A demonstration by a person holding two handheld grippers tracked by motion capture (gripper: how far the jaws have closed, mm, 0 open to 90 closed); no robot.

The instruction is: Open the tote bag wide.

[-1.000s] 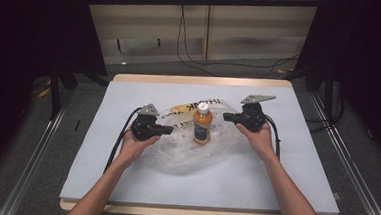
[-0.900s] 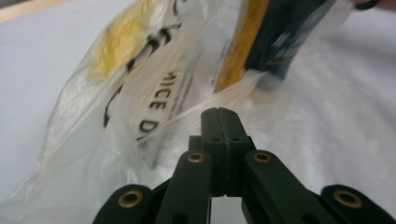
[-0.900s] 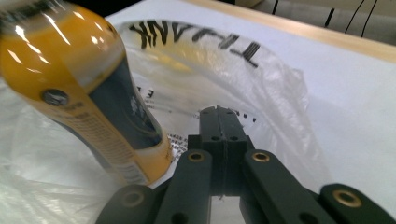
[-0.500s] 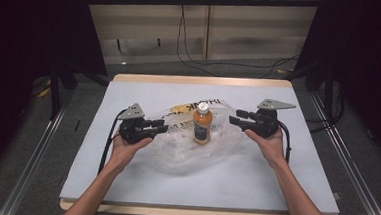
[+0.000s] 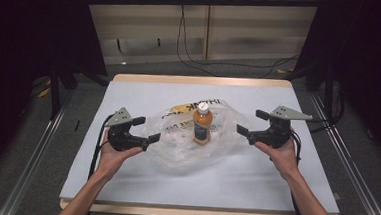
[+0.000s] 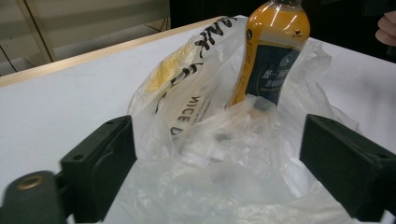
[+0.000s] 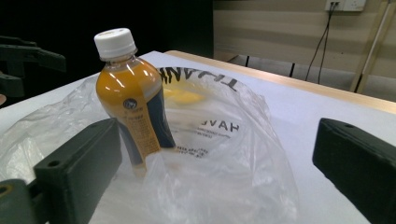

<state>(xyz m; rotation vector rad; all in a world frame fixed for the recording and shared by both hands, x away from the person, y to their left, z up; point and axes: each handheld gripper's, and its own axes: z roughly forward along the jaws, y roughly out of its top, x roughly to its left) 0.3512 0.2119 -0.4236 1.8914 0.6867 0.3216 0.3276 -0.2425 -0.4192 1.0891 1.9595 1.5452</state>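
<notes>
An orange drink bottle with a white cap stands upright on a crumpled clear plastic bag with black lettering, mid-table. My left gripper is at the bag's left edge and my right gripper at its right edge, both pointing inward. Both sets of jaws have just been opening and stand wide. In the left gripper view the loose bag lies between the jaws of that gripper, unpressed, with the bottle beyond. In the right gripper view the bottle and bag sit ahead of that gripper.
The white table top has a wooden rim. Cables lie on the floor behind it, and metal rails run along both sides. Dark curtains stand left and right. The left gripper shows far off in the right gripper view.
Both hands have drawn outward, away from the bottle, and both sets of jaws have gone from shut to wide. The bag's edges have been let go and it lies slack around the bottle.
</notes>
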